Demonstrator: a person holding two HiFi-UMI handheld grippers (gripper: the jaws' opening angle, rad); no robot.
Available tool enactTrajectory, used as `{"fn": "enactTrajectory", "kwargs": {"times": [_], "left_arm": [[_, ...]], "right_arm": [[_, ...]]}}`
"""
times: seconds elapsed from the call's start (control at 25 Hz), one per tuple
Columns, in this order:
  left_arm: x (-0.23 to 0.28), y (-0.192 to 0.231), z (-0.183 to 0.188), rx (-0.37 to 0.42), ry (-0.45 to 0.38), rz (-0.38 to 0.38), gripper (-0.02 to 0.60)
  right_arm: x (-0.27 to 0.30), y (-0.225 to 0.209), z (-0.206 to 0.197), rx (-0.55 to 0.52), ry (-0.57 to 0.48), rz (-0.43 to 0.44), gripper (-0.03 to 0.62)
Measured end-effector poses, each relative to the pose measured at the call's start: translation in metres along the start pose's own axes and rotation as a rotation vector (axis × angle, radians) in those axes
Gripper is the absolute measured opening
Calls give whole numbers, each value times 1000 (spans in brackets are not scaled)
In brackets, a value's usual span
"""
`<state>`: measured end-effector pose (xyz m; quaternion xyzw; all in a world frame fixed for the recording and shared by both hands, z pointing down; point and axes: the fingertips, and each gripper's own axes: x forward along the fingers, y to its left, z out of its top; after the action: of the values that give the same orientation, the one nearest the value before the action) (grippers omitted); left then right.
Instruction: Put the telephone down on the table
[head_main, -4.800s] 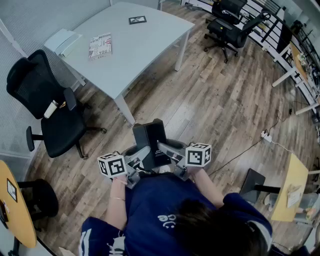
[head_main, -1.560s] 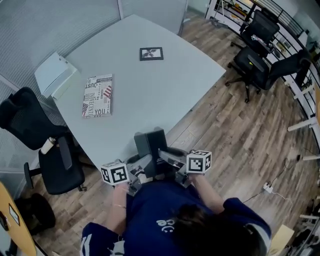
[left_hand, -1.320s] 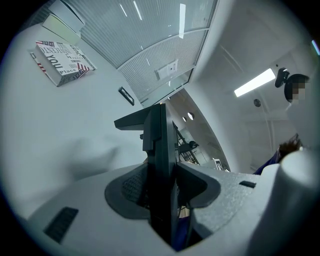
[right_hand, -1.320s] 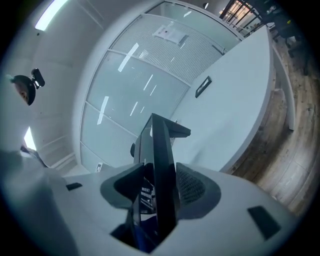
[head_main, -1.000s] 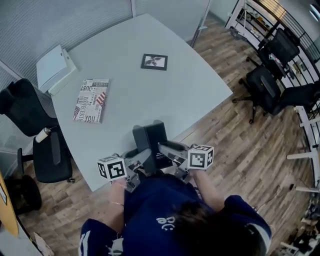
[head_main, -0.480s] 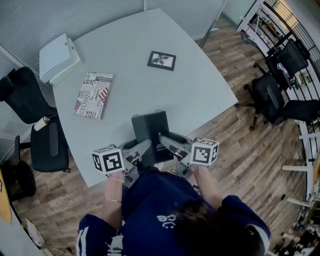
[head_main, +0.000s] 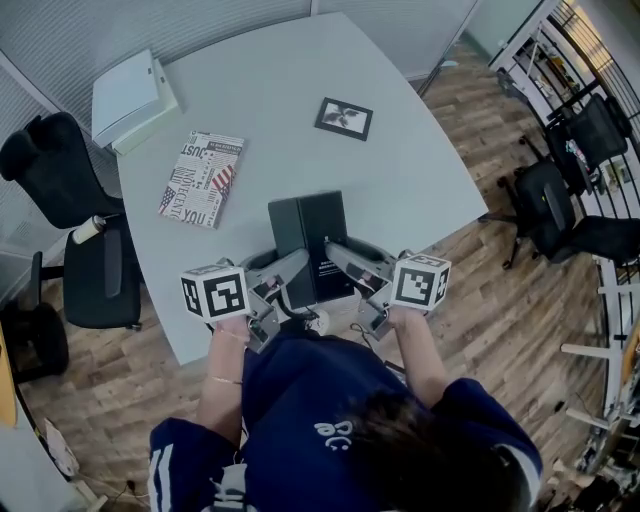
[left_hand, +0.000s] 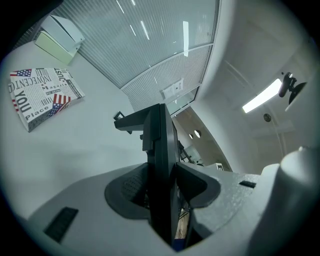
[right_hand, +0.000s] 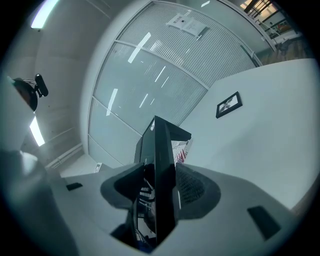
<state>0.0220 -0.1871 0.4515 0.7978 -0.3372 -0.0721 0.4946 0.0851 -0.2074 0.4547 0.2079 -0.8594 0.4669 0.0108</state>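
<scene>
The telephone (head_main: 310, 245) is a flat black unit that I hold edge-on between both grippers, over the near edge of the grey table (head_main: 420, 180). My left gripper (head_main: 285, 275) is shut on its left side and my right gripper (head_main: 340, 262) is shut on its right side. In the left gripper view the telephone (left_hand: 161, 165) stands upright between the pads of the left gripper (left_hand: 162, 187). The right gripper view shows the same for the telephone (right_hand: 162, 170) and the right gripper (right_hand: 160, 192). Whether its underside touches the table is hidden.
On the table lie a printed book (head_main: 200, 180), a small framed picture (head_main: 344, 118) and a white box (head_main: 135, 90) at the far left corner. A black office chair (head_main: 70, 200) stands left of the table, with more chairs (head_main: 560, 200) on the wooden floor at the right.
The person has walked up to the table, so the telephone, first over the floor, now hangs over the table's near edge. Both grips on it look unchanged.
</scene>
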Motion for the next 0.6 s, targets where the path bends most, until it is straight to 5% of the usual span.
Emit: {"fn": "enactTrajectory", "kwargs": {"times": [0.6], "left_arm": [[23, 37, 62, -40, -16, -21, 172]], "right_arm": [[52, -26, 48, -3, -6, -47, 207]]}}
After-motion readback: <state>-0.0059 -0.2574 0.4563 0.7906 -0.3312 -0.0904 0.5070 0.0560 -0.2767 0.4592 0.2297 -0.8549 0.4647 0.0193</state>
